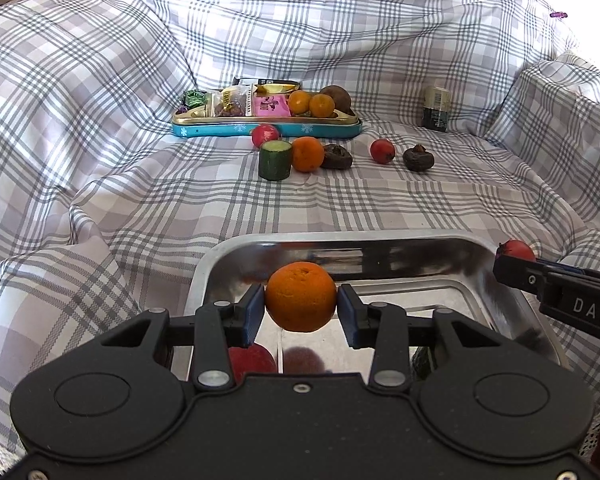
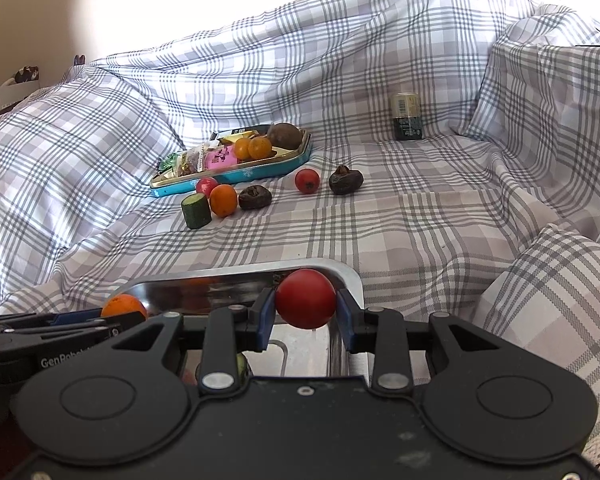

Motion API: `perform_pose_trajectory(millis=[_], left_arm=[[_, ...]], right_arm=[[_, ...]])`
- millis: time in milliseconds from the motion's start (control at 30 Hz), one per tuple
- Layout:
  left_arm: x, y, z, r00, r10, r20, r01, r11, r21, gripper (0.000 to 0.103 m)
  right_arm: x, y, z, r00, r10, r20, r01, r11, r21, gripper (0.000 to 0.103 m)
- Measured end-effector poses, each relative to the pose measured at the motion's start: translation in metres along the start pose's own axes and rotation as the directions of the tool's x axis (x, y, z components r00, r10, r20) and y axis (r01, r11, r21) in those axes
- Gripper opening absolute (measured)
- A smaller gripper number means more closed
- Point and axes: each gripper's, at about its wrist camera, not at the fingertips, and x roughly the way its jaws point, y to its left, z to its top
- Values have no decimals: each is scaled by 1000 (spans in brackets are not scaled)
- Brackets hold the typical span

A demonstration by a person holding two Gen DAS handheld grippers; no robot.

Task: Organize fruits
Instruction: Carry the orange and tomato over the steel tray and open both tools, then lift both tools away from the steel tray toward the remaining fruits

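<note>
Readable text: "DAS" on your right gripper (image 2: pixel 306 322) body as seen from the left wrist, "GenRobot" partly visible on your left gripper (image 1: pixel 301 312) from the right wrist. Can (image 2: pixel 407 117) label unreadable.

Your left gripper is clamped on an orange (image 1: pixel 301 297), held above the steel tray (image 1: pixel 412 240). Your right gripper is pinching a red fruit (image 2: pixel 305 298) over the tray's right rim.

Far side on the plaid cloth (image 1: pixel 340 200): blue tin (image 1: pixel 268 129) with snacks and oranges. Just in front of it: cucumber piece (image 1: pixel 275 160), another orange (image 1: pixel 307 154), red and dark fruits. Can stands far right.
</note>
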Motion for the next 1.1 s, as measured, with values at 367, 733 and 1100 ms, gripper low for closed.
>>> perform_pose_trajectory(millis=[367,733,1100], left_arm=[[-2,0,1,1000,5,8,-5,1000,0,49],[-1,-2,2,1000,11,10,-11,1000,2,49],[0,-2,1,1000,15,6,-15,1000,-2,49]], right_arm=[[1,1,0,1000,-1,-8,1,1000,-1,35],[1,-1,1,1000,1,-5,-1,1000,14,36],[0,1,0,1000,2,-5,-2,1000,7,36]])
